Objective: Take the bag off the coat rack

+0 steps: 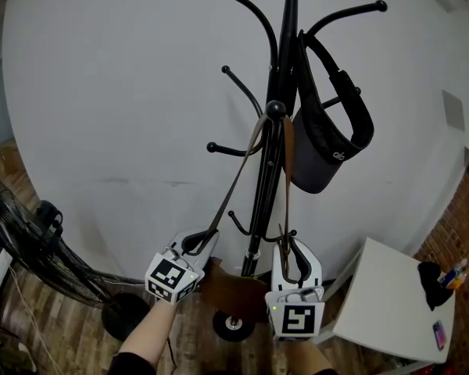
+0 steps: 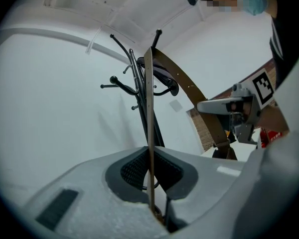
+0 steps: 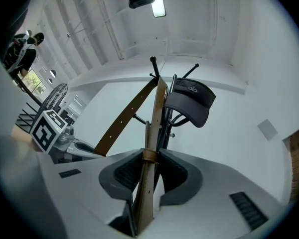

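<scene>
Both grippers clench the strap (image 1: 231, 187), left gripper (image 1: 199, 244) on one run and right gripper (image 1: 291, 256) on the other, with the one brown bag (image 1: 230, 291) hanging between them by the single coat rack (image 1: 286, 53), where one dark visor (image 1: 320, 162) hangs higher.

Clearance at coat rack: tight on the right, open on the left.
Strap (image 1: 236, 180) loops over a knobbed peg (image 1: 275, 108) on the coat rack (image 1: 286, 53). More pegs jut above. A visor (image 1: 328, 151) hangs just right, and the wall (image 1: 109, 100) stands behind. A fan (image 1: 45, 219) blocks low left, a desk (image 1: 391, 295) low right. Open air lies between fan and pole.
</scene>
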A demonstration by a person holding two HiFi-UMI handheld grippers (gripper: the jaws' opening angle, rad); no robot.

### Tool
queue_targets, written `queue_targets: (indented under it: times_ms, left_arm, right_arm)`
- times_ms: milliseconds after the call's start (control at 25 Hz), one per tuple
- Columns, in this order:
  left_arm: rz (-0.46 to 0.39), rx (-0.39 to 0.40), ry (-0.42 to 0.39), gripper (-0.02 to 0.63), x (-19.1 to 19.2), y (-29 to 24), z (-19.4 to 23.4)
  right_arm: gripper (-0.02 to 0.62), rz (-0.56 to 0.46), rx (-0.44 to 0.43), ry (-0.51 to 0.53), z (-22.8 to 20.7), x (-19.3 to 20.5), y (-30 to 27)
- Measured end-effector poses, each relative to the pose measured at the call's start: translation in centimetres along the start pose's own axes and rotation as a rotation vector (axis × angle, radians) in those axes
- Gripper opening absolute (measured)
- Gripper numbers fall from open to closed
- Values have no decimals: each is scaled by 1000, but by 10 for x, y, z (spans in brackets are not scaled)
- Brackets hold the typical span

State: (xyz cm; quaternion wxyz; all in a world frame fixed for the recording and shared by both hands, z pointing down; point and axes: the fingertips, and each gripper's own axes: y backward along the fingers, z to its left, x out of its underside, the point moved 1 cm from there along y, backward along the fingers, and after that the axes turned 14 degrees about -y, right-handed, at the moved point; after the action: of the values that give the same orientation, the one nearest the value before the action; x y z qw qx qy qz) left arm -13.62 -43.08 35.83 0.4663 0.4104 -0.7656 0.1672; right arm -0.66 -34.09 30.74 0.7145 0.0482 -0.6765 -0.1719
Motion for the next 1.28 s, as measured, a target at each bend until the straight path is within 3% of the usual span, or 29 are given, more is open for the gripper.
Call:
queue_targets:
  times_ms: [480, 1280]
  left_arm:
    - [6, -26, 63, 11, -10, 11, 2]
    - [-5, -134, 17, 11, -72, 37, 5]
  right_arm:
    - [60, -9, -89, -96, -1, -5, 3]
    - [58, -72, -253, -162, -3, -48, 11]
